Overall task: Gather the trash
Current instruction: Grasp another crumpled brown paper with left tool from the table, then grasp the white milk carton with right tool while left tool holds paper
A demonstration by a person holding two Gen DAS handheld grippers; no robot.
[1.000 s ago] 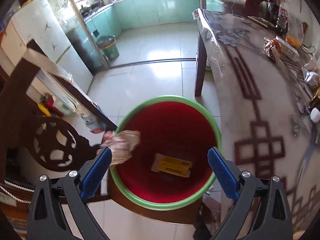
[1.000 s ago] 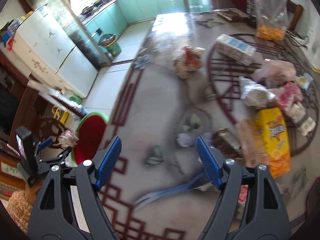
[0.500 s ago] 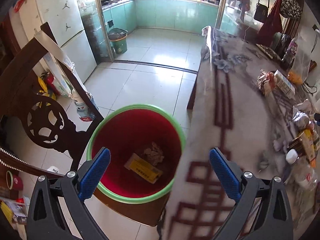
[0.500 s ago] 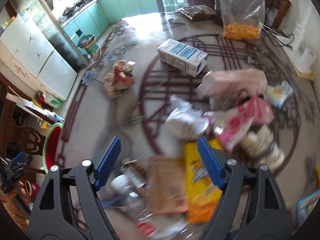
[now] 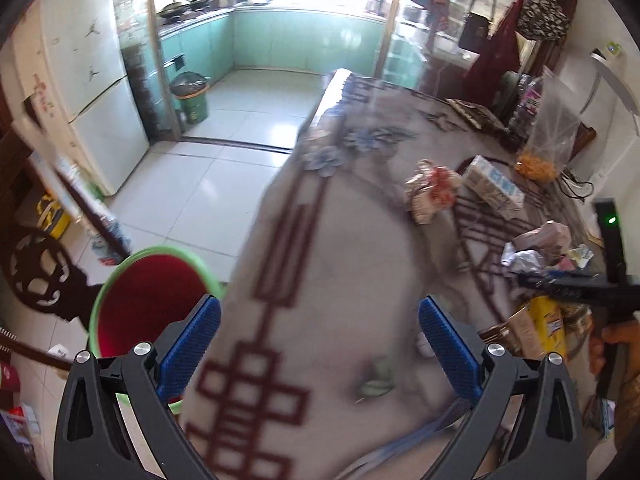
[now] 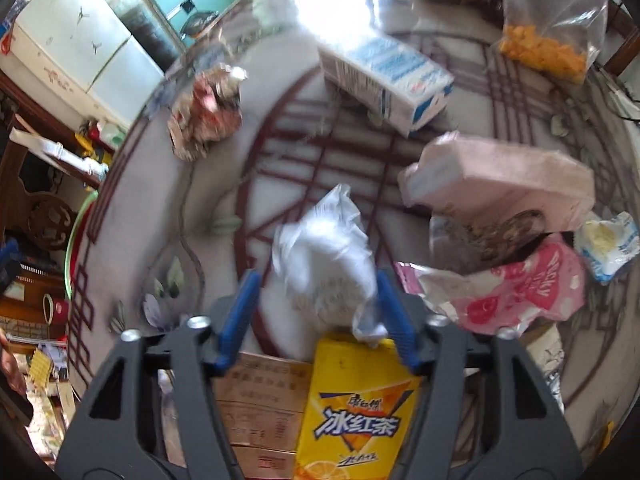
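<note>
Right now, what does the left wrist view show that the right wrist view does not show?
Only the left wrist view shows the open left gripper with nothing between its fingers, and the red inside of the green-rimmed bin. Only the right wrist view shows the right gripper, whose jaws have just been closing around the crumpled white bag, and the yellow drink carton below it. Both show the patterned table, the blue and white carton and the bag of orange snacks.
</note>
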